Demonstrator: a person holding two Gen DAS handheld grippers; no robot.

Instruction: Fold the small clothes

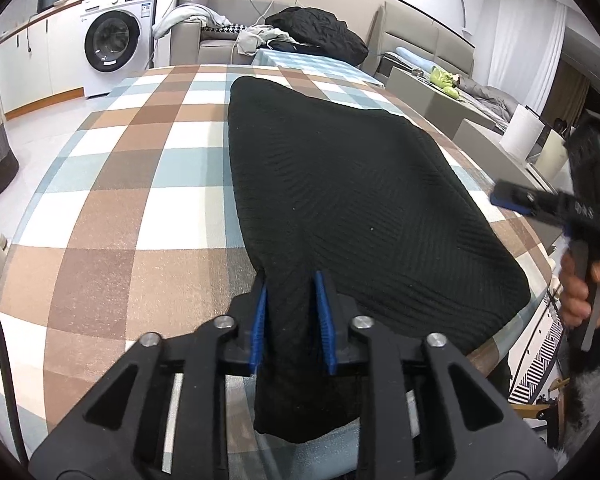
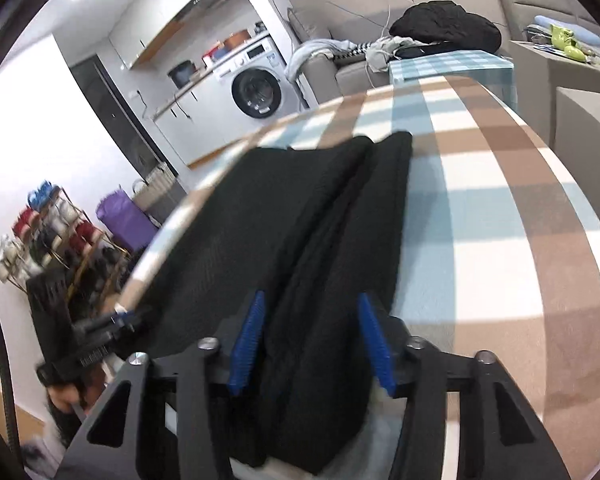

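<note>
A black knit garment [image 1: 352, 184] lies spread on the checked desk [image 1: 132, 184], its near edge hanging over the desk's front edge. The left gripper [image 1: 290, 308] has a narrow strip of that near edge between its blue fingers [image 1: 260, 320], which sit narrow and press the fabric on both sides. The right gripper [image 2: 312, 340] stands wider; the garment's folded right corner lies between its fingers [image 2: 374, 344], but whether they touch the cloth cannot be told. A washer [image 1: 114, 40] stands beyond the desk's far left corner.
</note>
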